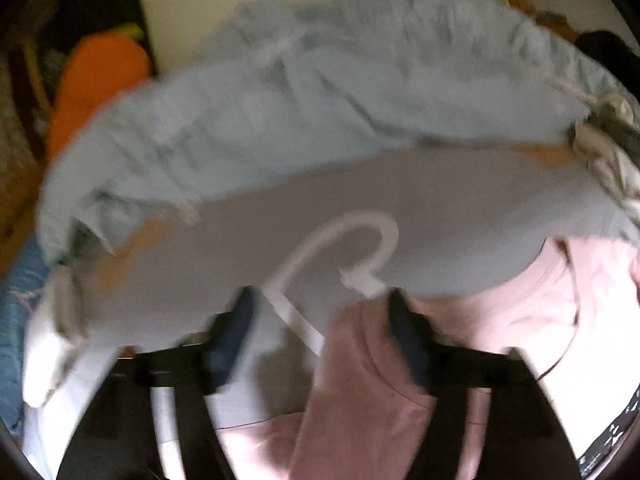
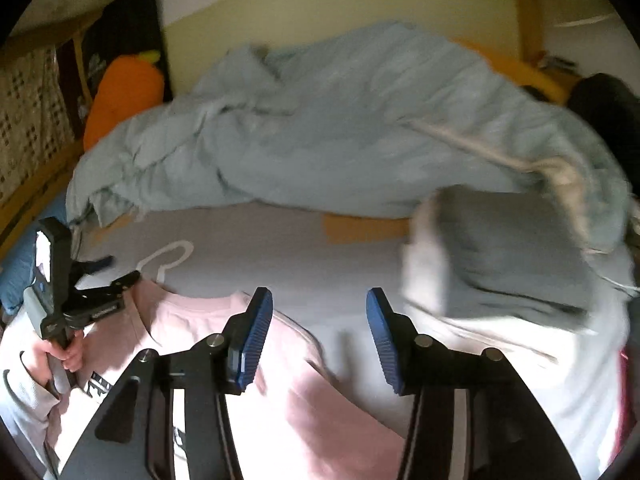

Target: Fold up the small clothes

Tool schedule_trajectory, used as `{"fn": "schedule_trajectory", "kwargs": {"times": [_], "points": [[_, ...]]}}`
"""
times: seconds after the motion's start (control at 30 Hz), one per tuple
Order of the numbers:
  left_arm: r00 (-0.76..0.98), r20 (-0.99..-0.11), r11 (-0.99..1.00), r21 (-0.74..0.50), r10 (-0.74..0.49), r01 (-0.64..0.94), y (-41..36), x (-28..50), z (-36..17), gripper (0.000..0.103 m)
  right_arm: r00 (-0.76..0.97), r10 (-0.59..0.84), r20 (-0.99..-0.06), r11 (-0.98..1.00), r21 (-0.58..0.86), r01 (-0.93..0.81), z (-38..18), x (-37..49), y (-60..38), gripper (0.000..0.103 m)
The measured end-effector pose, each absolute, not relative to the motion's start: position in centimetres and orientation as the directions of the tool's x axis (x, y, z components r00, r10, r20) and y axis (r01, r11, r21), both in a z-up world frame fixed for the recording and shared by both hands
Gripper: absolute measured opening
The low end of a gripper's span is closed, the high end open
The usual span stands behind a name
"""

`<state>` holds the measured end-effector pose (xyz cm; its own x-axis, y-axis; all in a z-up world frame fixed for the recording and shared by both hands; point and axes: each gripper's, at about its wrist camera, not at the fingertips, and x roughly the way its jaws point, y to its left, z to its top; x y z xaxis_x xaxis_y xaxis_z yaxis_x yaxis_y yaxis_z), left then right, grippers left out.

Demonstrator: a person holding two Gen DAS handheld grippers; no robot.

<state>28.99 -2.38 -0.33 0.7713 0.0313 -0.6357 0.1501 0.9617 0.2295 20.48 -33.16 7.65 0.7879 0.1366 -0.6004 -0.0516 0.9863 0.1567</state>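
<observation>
A pink small top (image 2: 288, 400) lies spread on the grey bed sheet (image 2: 280, 248), its neckline toward the far side. My right gripper (image 2: 320, 332) hovers over its right part, open, with nothing between the blue pads. At the left of the right wrist view, a hand holds my left gripper (image 2: 118, 269) over the top's left shoulder. In the blurred left wrist view, the left gripper (image 1: 320, 320) stands wide open above the pink top (image 1: 360, 380), and the sheet's white line print (image 1: 360, 240) shows between its fingers.
A crumpled blue-grey duvet (image 2: 340, 128) fills the back of the bed. An orange carrot-shaped cushion (image 2: 124, 92) leans at the back left. A grey and white heap of cloth (image 2: 500, 264) lies to the right. A wooden bed frame (image 2: 524, 8) borders the mattress.
</observation>
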Motion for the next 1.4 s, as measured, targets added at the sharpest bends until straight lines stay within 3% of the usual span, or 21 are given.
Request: {"fn": "schedule_trajectory", "kwargs": {"times": [0.1,0.23,0.33,0.43,0.6,0.77,0.83,0.87,0.9,0.93,1.1,1.23,1.33,1.4], "points": [[0.827,-0.562,0.965,0.224,0.015,0.134,-2.8,25.8,1.7,0.088,0.791,0.124,-0.599,0.988,0.144,-0.046,8.0,17.2,-34.3,0.05],[0.825,-0.554,0.985,0.05,-0.112,0.167,-2.7,21.3,3.5,0.09,0.762,0.134,-0.634,0.991,0.065,-0.12,6.4,13.6,-32.8,0.05],[0.812,-0.533,0.967,-0.055,-0.239,0.248,-3.5,17.3,3.7,0.09,0.726,0.028,-0.687,0.998,-0.018,-0.055,4.1,11.8,-32.0,0.05],[0.794,-0.532,0.951,-0.085,-0.295,0.296,-5.3,14.4,2.7,0.09,0.717,0.101,-0.69,0.978,0.202,0.056,2.5,10.2,-35.5,0.05],[0.742,-0.581,0.937,-0.12,-0.335,0.329,-8.6,13.5,-0.5,0.09,0.709,0.051,-0.704,0.952,0.249,0.179,1.5,11.5,-40.1,0.05],[0.693,-0.666,0.949,-0.074,-0.276,0.307,-10.4,14.9,-3.3,0.089,0.665,0.204,-0.718,0.876,0.437,0.203,-1.6,12.3,-42.5,0.05],[0.676,-0.688,0.954,-0.086,-0.265,0.287,-10.2,15.3,-3.7,0.089,0.709,0.205,-0.674,0.867,0.462,0.189,-1.9,12.3,-42.5,0.043],[0.666,-0.699,0.957,-0.091,-0.259,0.277,-10.1,15.6,-3.9,0.089,0.718,0.197,-0.667,0.862,0.467,0.198,-2.1,12.3,-42.5,0.031],[0.659,-0.706,0.957,-0.095,-0.258,0.274,-9.9,15.5,-4.1,0.089,0.708,0.178,-0.683,0.868,0.448,0.213,-2.3,12.5,-42.4,0.01],[0.656,-0.71,0.958,-0.095,-0.256,0.271,-9.9,15.6,-4.2,0.089,0.698,0.163,-0.697,0.875,0.429,0.224,-2.4,12.6,-42.2,0.003],[0.665,-0.708,0.962,-0.077,-0.237,0.261,-9.8,15.2,-4.2,0.089,0.703,0.032,-0.711,0.875,0.36,0.325,-2.0,9.6,-42.6,0.002],[0.649,-0.707,0.951,-0.11,-0.279,0.289,-9.6,15.1,-4.3,0.089,0.649,-0.247,-0.72,0.801,0.226,0.555,-1.3,4.9,-44.2,0.002],[0.651,-0.707,0.952,-0.11,-0.276,0.284,-9.5,15.2,-4.3,0.089,0.674,-0.239,-0.699,0.745,0.313,0.589,-1.0,1.7,-46.1,0.002],[0.648,-0.71,0.951,-0.107,-0.276,0.289,-9.6,15.1,-4.3,0.089,0.721,-0.125,-0.682,0.745,0.416,0.522,-1.4,1.9,-47.4,0.005]]}}
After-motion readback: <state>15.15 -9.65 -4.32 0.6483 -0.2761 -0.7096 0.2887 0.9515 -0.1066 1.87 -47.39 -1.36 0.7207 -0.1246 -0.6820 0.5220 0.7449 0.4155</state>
